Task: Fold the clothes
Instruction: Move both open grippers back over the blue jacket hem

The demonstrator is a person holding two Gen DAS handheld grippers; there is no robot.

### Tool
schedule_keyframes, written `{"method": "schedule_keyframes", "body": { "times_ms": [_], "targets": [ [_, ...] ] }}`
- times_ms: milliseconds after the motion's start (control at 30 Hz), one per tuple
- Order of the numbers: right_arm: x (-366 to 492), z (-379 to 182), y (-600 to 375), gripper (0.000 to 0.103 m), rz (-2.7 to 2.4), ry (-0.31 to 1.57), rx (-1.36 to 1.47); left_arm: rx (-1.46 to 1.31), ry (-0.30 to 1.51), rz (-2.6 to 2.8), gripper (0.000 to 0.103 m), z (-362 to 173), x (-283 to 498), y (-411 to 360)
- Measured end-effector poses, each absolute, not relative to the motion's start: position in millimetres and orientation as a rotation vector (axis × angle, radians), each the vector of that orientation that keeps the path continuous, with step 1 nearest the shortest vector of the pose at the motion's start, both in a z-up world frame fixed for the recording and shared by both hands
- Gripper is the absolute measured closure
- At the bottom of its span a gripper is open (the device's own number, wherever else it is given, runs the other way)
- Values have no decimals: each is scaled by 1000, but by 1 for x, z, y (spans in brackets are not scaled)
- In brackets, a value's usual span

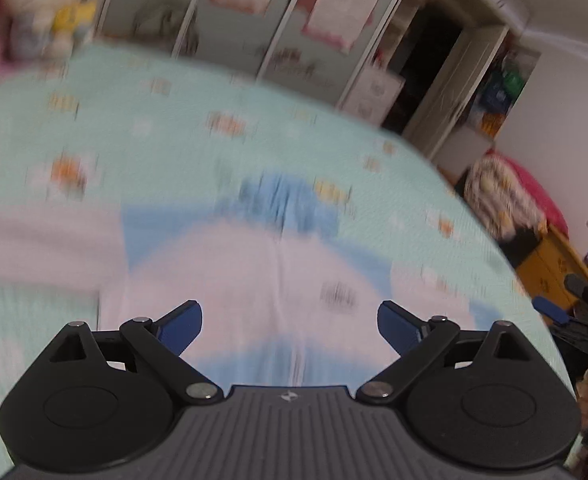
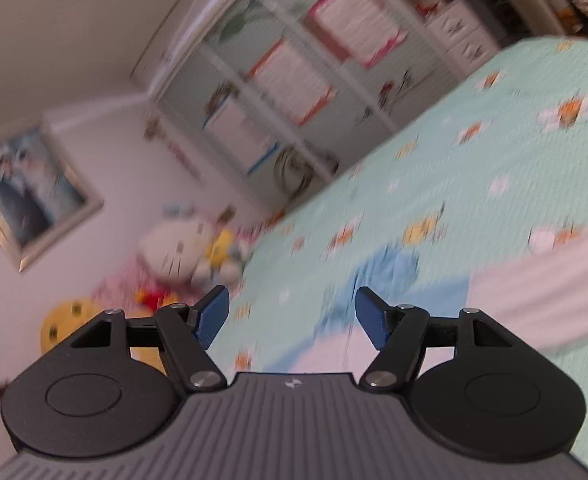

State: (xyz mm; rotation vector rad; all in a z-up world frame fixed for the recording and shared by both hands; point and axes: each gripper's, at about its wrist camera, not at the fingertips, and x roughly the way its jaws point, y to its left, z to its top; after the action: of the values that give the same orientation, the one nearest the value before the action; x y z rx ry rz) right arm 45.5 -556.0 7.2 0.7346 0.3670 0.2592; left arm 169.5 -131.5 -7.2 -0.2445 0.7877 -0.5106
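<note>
currently: garment (image 1: 253,264), white with blue trim, spread flat on bed (image 1: 173,120), likely for reach of its edges. left tongs (image 1: 289,326) above it, jaws wide, empty. right tongs (image 2: 291,316) likewise wide, empty, by its blue part. both views blurred; fold stage unclear.

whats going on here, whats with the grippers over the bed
A person holds a two-finger gripper in each hand above a bed with a mint quilt. A white and blue garment lies spread on the quilt. The left gripper is open over the garment and holds nothing. The right gripper is also open and empty, near the garment's blue edge. The frames are blurred, and no fold is being held yet. A white plush toy sits at the bed's far end.
</note>
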Motion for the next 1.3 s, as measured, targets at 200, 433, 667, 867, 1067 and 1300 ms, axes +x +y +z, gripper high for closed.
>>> {"method": "schedule_keyframes", "body": {
  "times_ms": [200,433,667,867,1067,1300],
  "targets": [
    [2,-80,-476,35,408,660,676,-196,895,-472,13,-67,137,-108],
    [-45,-154,-467,50,271,853,728,-154,923,-413,28,-110,109,-80],
    [-74,-139,-506,49,93,692,771,-242,834,-270,23,-117,111,-45],
    [-45,-154,-522,48,-68,670,692,-252,859,-211,26,-136,153,-44],
    [-15,-168,-517,56,-93,669,669,-234,845,-244,45,-143,163,-45],
    [-11,-171,-517,69,-97,666,665,-220,816,-222,45,-142,174,-40]
  ]
}}
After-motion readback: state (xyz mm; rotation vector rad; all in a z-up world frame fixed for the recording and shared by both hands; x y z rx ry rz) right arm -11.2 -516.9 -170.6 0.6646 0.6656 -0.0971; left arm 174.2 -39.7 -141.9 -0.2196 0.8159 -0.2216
